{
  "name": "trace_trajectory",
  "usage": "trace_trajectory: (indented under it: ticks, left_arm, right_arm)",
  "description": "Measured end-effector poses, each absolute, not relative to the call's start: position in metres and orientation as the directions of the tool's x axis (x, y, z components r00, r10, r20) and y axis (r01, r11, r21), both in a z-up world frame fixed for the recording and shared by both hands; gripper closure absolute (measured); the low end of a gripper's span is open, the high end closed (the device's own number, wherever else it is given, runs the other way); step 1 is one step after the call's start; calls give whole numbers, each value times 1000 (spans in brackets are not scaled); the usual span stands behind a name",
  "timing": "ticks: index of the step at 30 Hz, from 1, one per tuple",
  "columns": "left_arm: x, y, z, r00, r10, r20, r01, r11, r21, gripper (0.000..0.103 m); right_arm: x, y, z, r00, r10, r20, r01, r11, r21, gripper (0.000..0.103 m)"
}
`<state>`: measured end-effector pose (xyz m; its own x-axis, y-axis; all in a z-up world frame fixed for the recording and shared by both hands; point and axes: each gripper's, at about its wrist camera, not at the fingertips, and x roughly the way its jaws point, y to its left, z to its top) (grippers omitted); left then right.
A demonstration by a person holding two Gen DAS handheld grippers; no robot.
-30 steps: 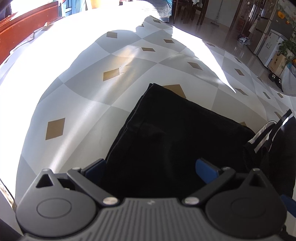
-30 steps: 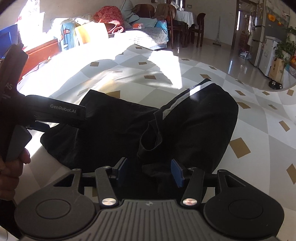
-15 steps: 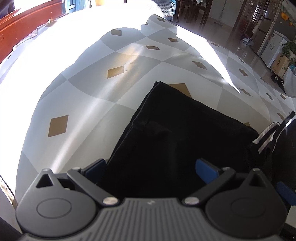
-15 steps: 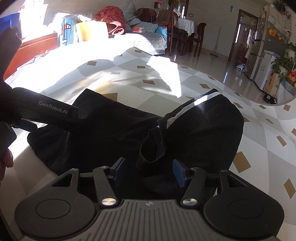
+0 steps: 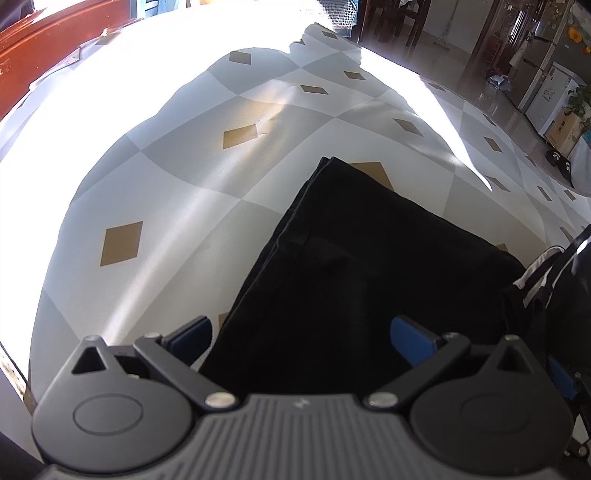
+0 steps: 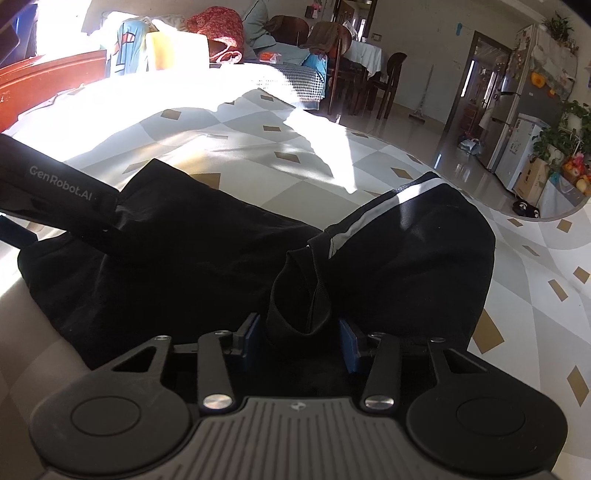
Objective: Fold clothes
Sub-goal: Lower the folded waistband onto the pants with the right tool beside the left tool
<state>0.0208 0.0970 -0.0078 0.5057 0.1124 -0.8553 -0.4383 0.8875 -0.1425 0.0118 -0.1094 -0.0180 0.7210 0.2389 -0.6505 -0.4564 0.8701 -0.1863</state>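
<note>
Black trousers (image 5: 369,266) with a white side stripe (image 6: 384,210) lie partly folded on the checked tablecloth (image 5: 177,177). My left gripper (image 5: 301,336) hovers over their near left edge, open wide, with flat cloth below its blue fingers (image 5: 410,339). Its body (image 6: 62,188) crosses the left of the right wrist view. My right gripper (image 6: 301,338) is closing on a raised fold of the trousers (image 6: 295,295). The bunched fold fills the gap and touches both pads.
A red-brown wooden edge (image 5: 40,40) borders the table at the far left. Piled clothes and cushions (image 6: 210,33) sit behind it. Chairs (image 6: 384,85), a fridge (image 6: 517,110) and the shiny floor lie off to the right.
The right gripper has sunk closer to the trousers and its jaws have narrowed around the raised fold. The left gripper has stayed put, still open.
</note>
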Motion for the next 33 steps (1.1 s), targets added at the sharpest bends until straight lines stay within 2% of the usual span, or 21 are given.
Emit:
trace_trajectory:
  ticks: [2, 5, 23, 33]
  left_arm:
    - [21, 98, -8, 506, 113, -855, -440, 887, -143, 0]
    - [20, 99, -7, 507, 114, -855, -443, 885, -145, 0]
    - [11, 115, -8, 481, 119, -869, -494, 855, -157, 0]
    - [11, 112, 2, 559, 58, -827, -425, 876, -226, 0]
  right_arm:
    - [13, -110, -17, 716, 241, -655, -452, 875, -172, 78]
    - [13, -109, -13, 713, 244, -657, -442, 884, -151, 86]
    - [9, -104, 57, 709, 435, -554, -427, 891, 153, 92]
    - [10, -99, 75, 684, 506, -525, -451, 859, 242, 93]
